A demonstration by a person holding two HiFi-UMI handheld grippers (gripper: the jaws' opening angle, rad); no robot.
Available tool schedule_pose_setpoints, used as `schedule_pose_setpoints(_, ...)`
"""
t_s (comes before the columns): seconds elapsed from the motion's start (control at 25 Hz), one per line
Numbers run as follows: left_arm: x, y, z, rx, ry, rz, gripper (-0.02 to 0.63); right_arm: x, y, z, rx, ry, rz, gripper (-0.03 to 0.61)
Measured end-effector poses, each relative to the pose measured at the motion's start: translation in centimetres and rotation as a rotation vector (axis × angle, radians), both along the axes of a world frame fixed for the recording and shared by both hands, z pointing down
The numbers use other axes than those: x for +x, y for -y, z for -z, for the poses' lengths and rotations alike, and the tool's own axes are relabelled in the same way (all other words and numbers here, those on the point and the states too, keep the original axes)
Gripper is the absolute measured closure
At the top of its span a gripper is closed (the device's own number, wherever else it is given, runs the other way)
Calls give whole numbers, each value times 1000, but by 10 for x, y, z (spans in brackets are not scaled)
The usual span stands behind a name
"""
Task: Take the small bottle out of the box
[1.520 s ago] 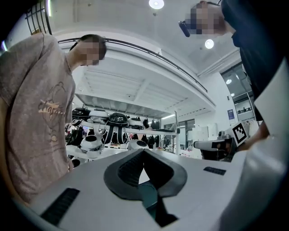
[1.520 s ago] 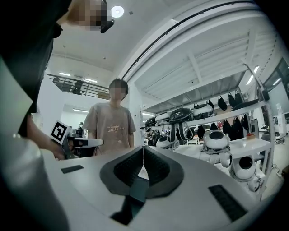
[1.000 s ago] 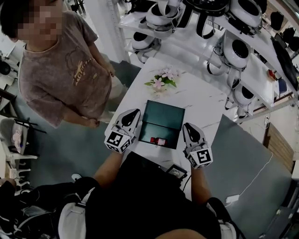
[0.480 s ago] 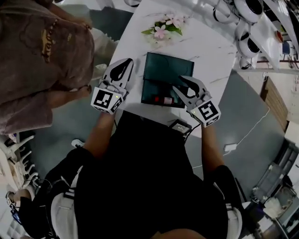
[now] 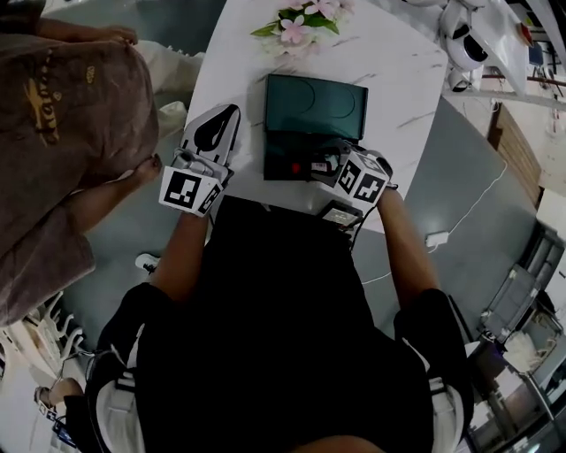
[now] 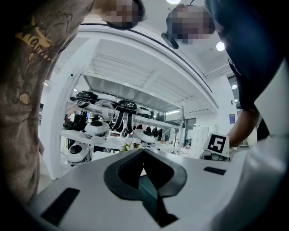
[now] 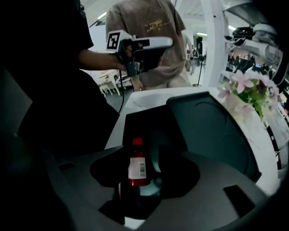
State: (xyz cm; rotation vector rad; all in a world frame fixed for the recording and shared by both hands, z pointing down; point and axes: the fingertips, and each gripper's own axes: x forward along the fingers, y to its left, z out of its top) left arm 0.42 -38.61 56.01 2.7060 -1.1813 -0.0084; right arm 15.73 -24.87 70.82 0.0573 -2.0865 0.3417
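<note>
A dark green box lies open on the white table, its lid tilted back. Inside the near tray lies a small red bottle with a white label. My right gripper points steeply down into the tray. Its jaws have just been opening and stand open on either side of the bottle, which sits between them unpressed. My left gripper hovers level off the box's left side with its tips together and nothing in them.
Pink flowers stand behind the box. A person in a brown shirt stands by the table's left edge. A small dark device lies at the table's near edge. Shelves of white headsets fill the background.
My right gripper swung from beside the box down over the tray, tipping steeply, and its jaws opened around the bottle. The left gripper sank a little and stays left of the box.
</note>
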Motion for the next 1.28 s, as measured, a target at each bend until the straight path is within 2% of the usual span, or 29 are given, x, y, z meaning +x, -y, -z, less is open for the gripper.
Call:
schedule_pose_setpoints(0.24,-2,-11,-9,-28,-1,-5,598,19,-16,-29,-79,-118,71,367)
schedule_pose_setpoints(0.6,0,-22,-15,-48,-18,-6,598,17,-18,-39,-151,-188,110,325)
schedule_pose_setpoints(0.72,1,-23,-16,-50,-23,-5,598,16,-16,-43,-175,-207,96,300)
schedule_pose_setpoints(0.96,-8,-28,-20,-66,-13,14,598,14,-17,-51,-83,-268,148,292)
schedule_pose_setpoints(1.08,-16,-29,-21,-67,-8,24,598,14,-17,-62,-15,-265,165,327)
schedule_pose_setpoints(1.28,-20,-26,-25,-68,-6,34,598,13,-15,-67,65,-258,162,336)
